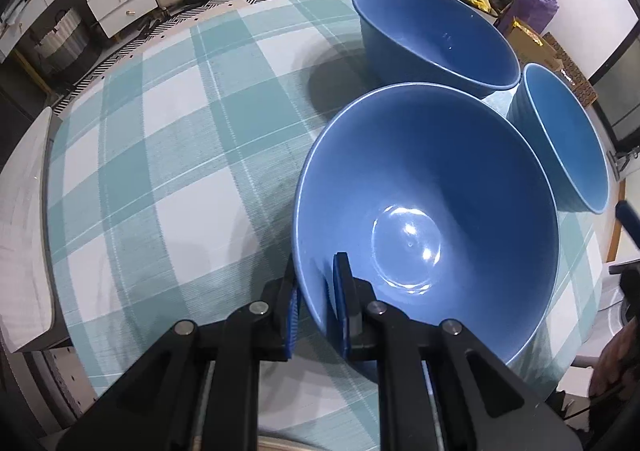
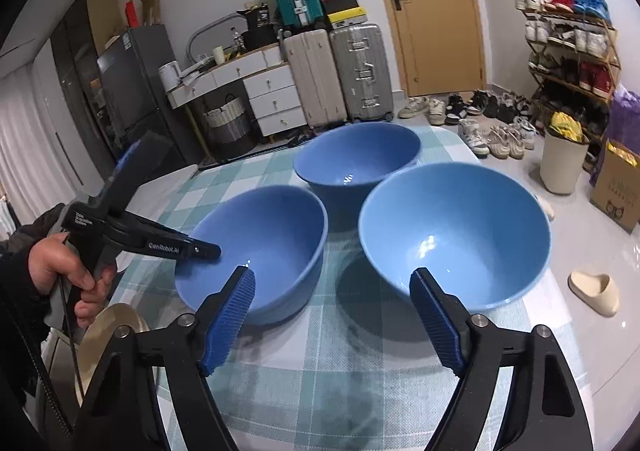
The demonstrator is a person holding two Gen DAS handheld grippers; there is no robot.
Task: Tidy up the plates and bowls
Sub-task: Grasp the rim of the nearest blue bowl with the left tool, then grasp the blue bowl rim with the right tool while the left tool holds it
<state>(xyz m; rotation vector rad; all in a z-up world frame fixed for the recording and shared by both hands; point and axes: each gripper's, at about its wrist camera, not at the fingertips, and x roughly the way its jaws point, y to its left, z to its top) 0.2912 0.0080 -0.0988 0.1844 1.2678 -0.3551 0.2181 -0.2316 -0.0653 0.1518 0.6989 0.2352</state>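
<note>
Three blue bowls stand on a table with a teal checked cloth. My left gripper is shut on the near rim of the left bowl, one finger inside and one outside; the bowl is tilted. In the right wrist view this bowl is at the left, with the left gripper on its rim. The far bowl and the right bowl stand free. My right gripper is open and empty, low above the cloth in front of the gap between the left and right bowls.
A gold-rimmed plate shows at the table's near left edge. A wooden board or bench lies past the table's left side. Suitcases, drawers, a shoe rack and a bin stand around the room.
</note>
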